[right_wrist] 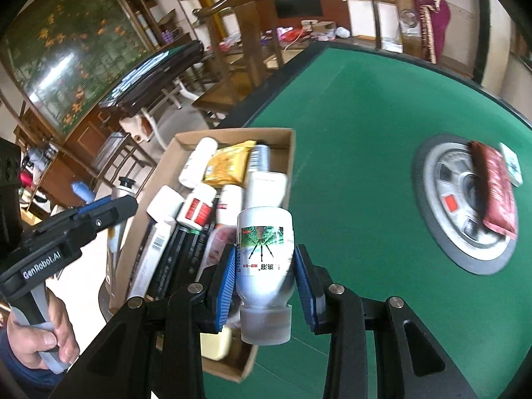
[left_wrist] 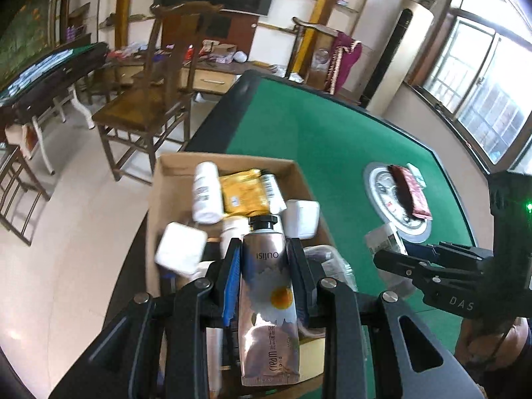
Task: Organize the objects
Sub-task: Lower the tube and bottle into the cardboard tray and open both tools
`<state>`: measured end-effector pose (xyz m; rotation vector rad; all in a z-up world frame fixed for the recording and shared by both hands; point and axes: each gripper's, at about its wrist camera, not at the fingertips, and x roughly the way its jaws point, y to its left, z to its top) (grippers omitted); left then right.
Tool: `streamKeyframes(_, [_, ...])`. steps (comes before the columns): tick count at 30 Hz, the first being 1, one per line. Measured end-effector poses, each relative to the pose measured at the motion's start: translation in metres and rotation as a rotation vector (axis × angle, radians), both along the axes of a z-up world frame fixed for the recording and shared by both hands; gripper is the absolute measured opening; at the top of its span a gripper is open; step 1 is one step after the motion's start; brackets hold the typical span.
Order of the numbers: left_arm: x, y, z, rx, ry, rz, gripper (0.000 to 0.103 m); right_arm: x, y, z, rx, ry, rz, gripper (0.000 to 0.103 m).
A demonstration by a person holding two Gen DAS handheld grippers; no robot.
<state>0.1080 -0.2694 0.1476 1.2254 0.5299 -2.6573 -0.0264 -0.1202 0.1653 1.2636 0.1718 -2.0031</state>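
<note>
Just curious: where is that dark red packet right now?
The dark red packet lies across the round grey hub on the green table, right of the cardboard box.

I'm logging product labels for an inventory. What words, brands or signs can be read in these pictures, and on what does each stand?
"oulisi": hand cream tube held in the left gripper, near its cap.
"cream", small "hand" beside it: same tube, near its crimped end.
"DAS": body of the right gripper, left wrist view.
"GenRobot.AI": side of the left gripper, right wrist view.
White bottle in the right gripper: printed characters too blurred.
Items in the cardboard box: unreadable.

Left hand-held gripper clamped and angled down, right hand-held gripper likewise
</note>
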Motion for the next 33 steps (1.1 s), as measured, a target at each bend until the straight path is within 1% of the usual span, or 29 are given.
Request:
streamKeyframes(4, [0.003,-0.014,-0.008,0.013,-0.017,0.017,0.027,-0.003,-0.028,-0.002,0.004,-0.002,0.027,0.038])
streamKeyframes(7, [0.002,-0.021,-0.014,0.027,-0.027,0.019,0.027,-0.014,-0.046,-0.004,-0.004,-0.024,0.029,0.038])
streamKeyframes(12, [-0.004,-0.018,-0.02,0.041,-0.041,-0.004,0.027,-0.033,-0.076,-0.011,0.012,-0.04,0.03,0.038])
streamKeyframes(16, [-0.005,-0.013,-0.026,0.051,-0.053,-0.028,0.027,-0.045,-0.097,-0.015,0.03,-0.03,0.026,0.038])
streamKeyframes(22, [-0.005,-0.01,-0.033,0.068,-0.063,-0.051,0.027,-0.062,-0.123,-0.028,0.065,-0.032,0.011,0.038])
streamKeyframes(28, [-0.006,-0.005,-0.038,0.068,-0.079,-0.078,0.027,-0.068,-0.133,-0.04,0.104,-0.031,0.003,0.038])
streamKeyframes(30, [-0.006,-0.007,-0.039,0.072,-0.082,-0.077,0.027,-0.069,-0.135,-0.042,0.122,-0.021,0.003,0.04])
streamKeyframes(32, [-0.008,-0.007,-0.04,0.08,-0.087,-0.078,0.027,-0.071,-0.136,-0.043,0.126,-0.032,0.015,0.042])
streamKeyframes(33, [-0.008,-0.007,-0.04,0.082,-0.089,-0.077,0.027,-0.071,-0.135,-0.044,0.131,-0.043,0.021,0.049])
